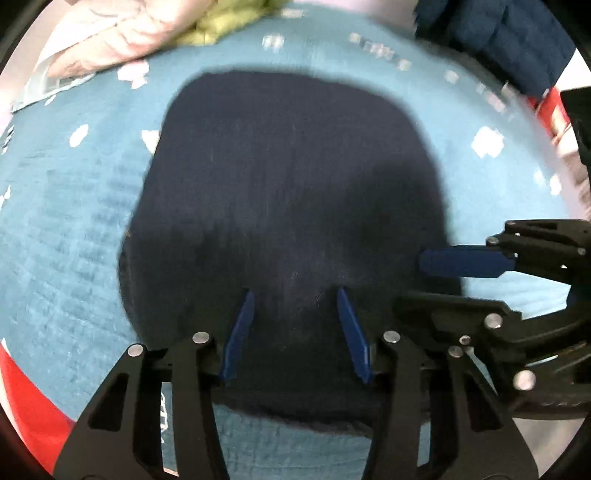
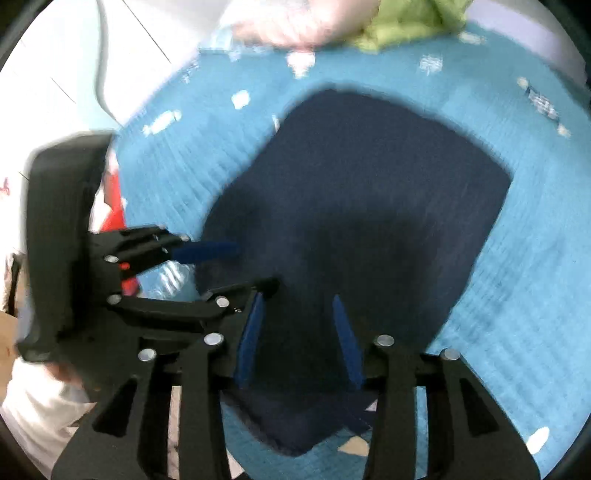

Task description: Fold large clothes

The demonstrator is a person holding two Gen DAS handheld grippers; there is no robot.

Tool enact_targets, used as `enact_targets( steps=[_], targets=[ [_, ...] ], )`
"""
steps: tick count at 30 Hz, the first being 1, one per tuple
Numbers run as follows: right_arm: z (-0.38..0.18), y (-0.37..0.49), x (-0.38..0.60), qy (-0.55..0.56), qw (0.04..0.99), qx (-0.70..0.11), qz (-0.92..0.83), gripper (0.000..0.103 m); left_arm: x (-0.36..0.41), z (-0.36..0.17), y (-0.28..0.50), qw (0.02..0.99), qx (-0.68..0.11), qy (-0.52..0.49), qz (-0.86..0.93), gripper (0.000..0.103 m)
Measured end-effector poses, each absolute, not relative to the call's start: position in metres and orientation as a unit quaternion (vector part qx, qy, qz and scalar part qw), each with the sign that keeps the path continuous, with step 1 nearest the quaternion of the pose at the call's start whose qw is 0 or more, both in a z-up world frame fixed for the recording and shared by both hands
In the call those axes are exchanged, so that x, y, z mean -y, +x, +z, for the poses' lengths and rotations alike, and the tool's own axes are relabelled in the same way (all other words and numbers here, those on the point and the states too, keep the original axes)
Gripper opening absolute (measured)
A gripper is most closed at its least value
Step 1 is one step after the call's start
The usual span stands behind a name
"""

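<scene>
A dark navy garment (image 1: 295,177) (image 2: 369,192) lies flat in a rough rectangle on a light blue patterned sheet (image 1: 66,229) (image 2: 524,295). My left gripper (image 1: 295,291) points down over the garment's near edge. Its blue fingers (image 1: 240,332) stand partly apart with dark cloth between them, and no pinch shows. My right gripper (image 2: 298,296) stands the same way at the near edge, jaws partly apart over dark cloth. Each gripper shows side-on in the other's view: the right gripper (image 1: 409,281) at the garment's right corner, the left gripper (image 2: 255,266) at its left corner. Both views are blurred.
Pink cloth (image 1: 110,33) (image 2: 295,22) and yellow-green cloth (image 1: 225,22) (image 2: 406,26) are heaped at the sheet's far edge. Another navy garment (image 1: 498,37) lies at the far right. Red fabric (image 1: 22,387) (image 2: 112,206) borders the sheet's left side. A white sleeve (image 2: 40,410) shows at lower left.
</scene>
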State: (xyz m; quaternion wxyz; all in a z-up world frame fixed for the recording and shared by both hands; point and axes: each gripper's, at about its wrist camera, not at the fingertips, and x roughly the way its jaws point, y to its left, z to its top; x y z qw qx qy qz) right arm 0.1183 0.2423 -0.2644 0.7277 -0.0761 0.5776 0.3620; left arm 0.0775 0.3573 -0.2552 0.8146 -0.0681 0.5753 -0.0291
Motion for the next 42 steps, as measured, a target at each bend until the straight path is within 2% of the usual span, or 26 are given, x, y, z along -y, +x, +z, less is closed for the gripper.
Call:
enact_targets(
  steps=[3,8,11,15,18,25,27,29,42],
  targets=[
    [-0.267,0.115,-0.219,-0.059,0.735,-0.555,0.384,0.034,-0.365,-0.258,0.065,0.811,-0.571,-0.118,-0.040,0.047],
    [-0.252,0.115,-0.190,-0.060,0.703,-0.592,0.390,0.033,-0.361,-0.248,0.044,0.807,-0.589,-0.048,-0.013,0.047],
    [-0.231,0.130,-0.168,-0.032,0.708,-0.584,0.396,0.034,-0.361,-0.229,0.046,0.825,-0.564,-0.037,-0.020,0.047],
    [-0.202,0.182,-0.167,-0.017,0.765,-0.522,0.378,0.036,-0.366,-0.213,0.088,0.848,-0.528,-0.039,-0.024,0.048],
    [-0.200,0.235,-0.181,-0.003,0.787,-0.508,0.350,0.036,-0.377,-0.210,0.156,0.860,-0.506,-0.051,-0.038,0.048],
    [-0.241,0.305,-0.213,-0.028,0.783,-0.534,0.318,0.036,-0.395,-0.237,0.279,0.854,-0.515,-0.064,-0.040,0.048],
    [-0.260,0.309,-0.198,-0.011,0.773,-0.550,0.316,0.032,-0.400,-0.253,0.294,0.846,-0.527,-0.072,-0.040,0.041],
    [-0.260,0.304,-0.183,0.001,0.772,-0.538,0.339,0.032,-0.401,-0.257,0.292,0.850,-0.523,-0.056,-0.044,0.037],
    [-0.253,0.281,-0.160,-0.027,0.778,-0.527,0.339,0.033,-0.406,-0.254,0.265,0.865,-0.501,-0.015,-0.038,0.037]
  ],
)
